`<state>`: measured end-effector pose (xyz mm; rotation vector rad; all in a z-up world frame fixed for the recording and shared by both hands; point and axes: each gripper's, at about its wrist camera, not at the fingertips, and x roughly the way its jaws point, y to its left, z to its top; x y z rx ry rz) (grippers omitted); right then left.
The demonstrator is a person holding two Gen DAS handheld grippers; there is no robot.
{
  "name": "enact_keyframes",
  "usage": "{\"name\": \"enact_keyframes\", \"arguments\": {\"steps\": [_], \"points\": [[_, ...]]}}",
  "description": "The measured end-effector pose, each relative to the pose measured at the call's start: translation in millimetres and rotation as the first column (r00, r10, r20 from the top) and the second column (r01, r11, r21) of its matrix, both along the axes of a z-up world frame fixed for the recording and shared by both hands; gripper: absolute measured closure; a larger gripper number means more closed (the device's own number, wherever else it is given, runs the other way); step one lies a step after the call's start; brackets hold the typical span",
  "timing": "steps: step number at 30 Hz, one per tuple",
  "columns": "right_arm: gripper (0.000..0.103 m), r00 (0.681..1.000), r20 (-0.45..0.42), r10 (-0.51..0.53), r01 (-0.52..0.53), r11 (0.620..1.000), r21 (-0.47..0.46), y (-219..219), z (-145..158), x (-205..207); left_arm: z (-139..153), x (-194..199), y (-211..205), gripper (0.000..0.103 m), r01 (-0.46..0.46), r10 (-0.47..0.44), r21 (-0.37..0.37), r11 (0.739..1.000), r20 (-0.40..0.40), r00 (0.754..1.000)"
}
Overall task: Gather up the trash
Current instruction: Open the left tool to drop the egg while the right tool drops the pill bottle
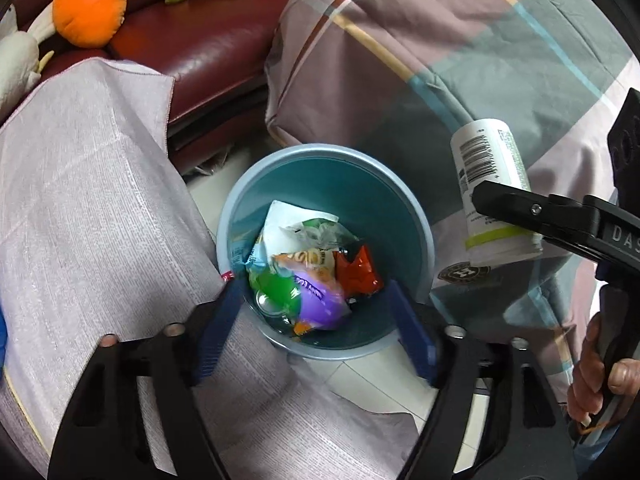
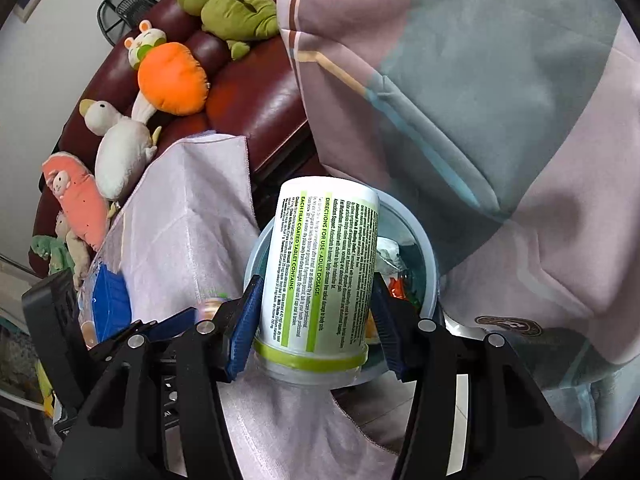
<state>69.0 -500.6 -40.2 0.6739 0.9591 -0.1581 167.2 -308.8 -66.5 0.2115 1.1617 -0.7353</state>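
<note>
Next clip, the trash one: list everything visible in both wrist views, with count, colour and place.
bottle: one, white with green label bands, clamped in the right tool, above the bin's rim
bin: one, light blue, on the floor between the draped cloths
wrappers: several, white, orange, red, purple, green, inside the bin
sofa: one, dark red leather, behind the bin
plush toys: several, orange, green, white, pink, along the sofa
pale cloth: one, pinkish white, left of the bin
striped bedding: one, pink, teal and cream, right of the bin
mesh chair: one, black, behind the sofa
left tool: one, black with blue pads, open over the bin
right tool: one, black with blue pads, shut on the bottle
</note>
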Motion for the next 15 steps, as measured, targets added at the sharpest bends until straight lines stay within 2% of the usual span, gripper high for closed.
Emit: {"name": "enact_keyframes", "arguments": {"steps": [7, 15], "points": [[0.052, 1.0, -0.019, 0.003, -0.003, 1.0, -0.008, 3.5, -2.5, 6.6, 2.3, 1.8, 13.9, 0.016, -0.03, 0.03, 0.001, 1.0, 0.008, 1.0], [0.052, 0.999, -0.035, 0.025, -0.025, 0.999, -0.019, 13.2, -2.9, 15.1, 8.2, -0.8, 38.3, 0.015, -0.074, 0.073, 0.024, 0.997, 0.048, 0.996]]}}
